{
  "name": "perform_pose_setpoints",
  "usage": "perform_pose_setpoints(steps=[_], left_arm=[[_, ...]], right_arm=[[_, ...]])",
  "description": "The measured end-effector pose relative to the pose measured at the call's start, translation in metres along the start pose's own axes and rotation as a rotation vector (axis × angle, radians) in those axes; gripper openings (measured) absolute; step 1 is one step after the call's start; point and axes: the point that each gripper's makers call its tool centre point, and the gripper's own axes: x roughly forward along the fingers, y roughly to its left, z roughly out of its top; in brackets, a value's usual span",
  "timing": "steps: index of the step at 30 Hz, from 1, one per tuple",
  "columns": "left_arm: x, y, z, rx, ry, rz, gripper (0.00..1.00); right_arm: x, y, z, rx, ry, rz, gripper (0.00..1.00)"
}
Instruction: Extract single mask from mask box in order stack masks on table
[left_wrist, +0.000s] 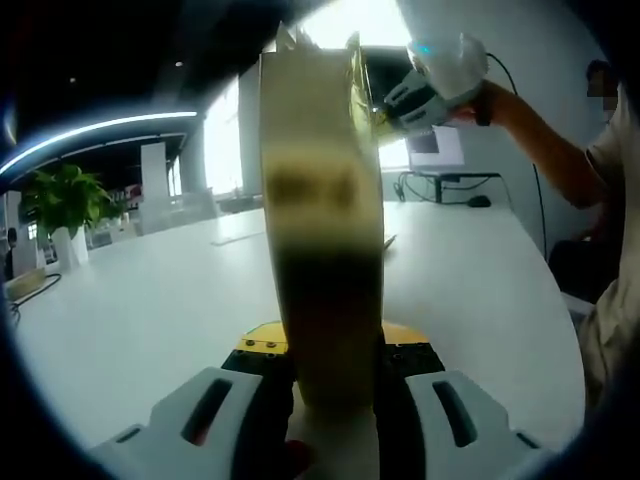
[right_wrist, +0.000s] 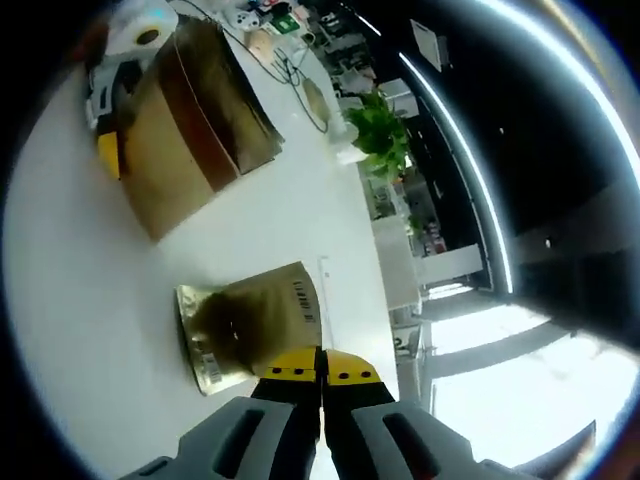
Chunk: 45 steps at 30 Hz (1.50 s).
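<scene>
Left claw (left_wrist: 330, 395) clamps the upright mask box (left_wrist: 322, 230).

Gold mask packet (right_wrist: 250, 325) beside box (right_wrist: 190, 130)

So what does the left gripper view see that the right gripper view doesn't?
Left gripper view: a person's arm holding the right gripper up by the top of the box. Right gripper view: a gold mask packet, which seems pinched in that gripper's shut jaws. Both: the gold box clamped by the left gripper, the white table and a potted plant.
</scene>
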Motion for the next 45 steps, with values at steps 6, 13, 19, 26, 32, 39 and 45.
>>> perform_pose_setpoints(steps=[6, 13, 19, 26, 32, 39, 45], left_arm=[[0.0, 0.001, -0.001, 0.001, 0.003, 0.0, 0.21], [0.0, 0.001, -0.001, 0.002, 0.005, 0.001, 0.21], [0.001, 0.0, -0.001, 0.004, 0.007, 0.001, 0.21], [0.001, 0.0, -0.001, 0.004, 0.007, 0.001, 0.21], [0.001, 0.002, -0.002, 0.004, 0.007, 0.002, 0.21], [0.001, 0.0, -0.001, 0.005, 0.007, 0.002, 0.21], [0.001, 0.0, -0.001, 0.005, 0.007, 0.001, 0.21]], right_arm=[[-0.008, 0.013, -0.003, -0.021, 0.007, 0.018, 0.0], [-0.015, 0.024, -0.005, 0.003, 0.006, 0.041, 0.0], [-0.02, 0.033, -0.005, 0.016, 0.014, 0.068, 0.0], [-0.025, 0.066, -0.007, 0.034, 0.02, 0.172, 0.0], [-0.02, 0.08, -0.01, 0.059, 0.031, 0.213, 0.0], [-0.006, 0.097, -0.017, 0.125, 0.056, 0.247, 0.0], [0.01, 0.101, -0.024, 0.158, 0.091, 0.239, 0.0]])
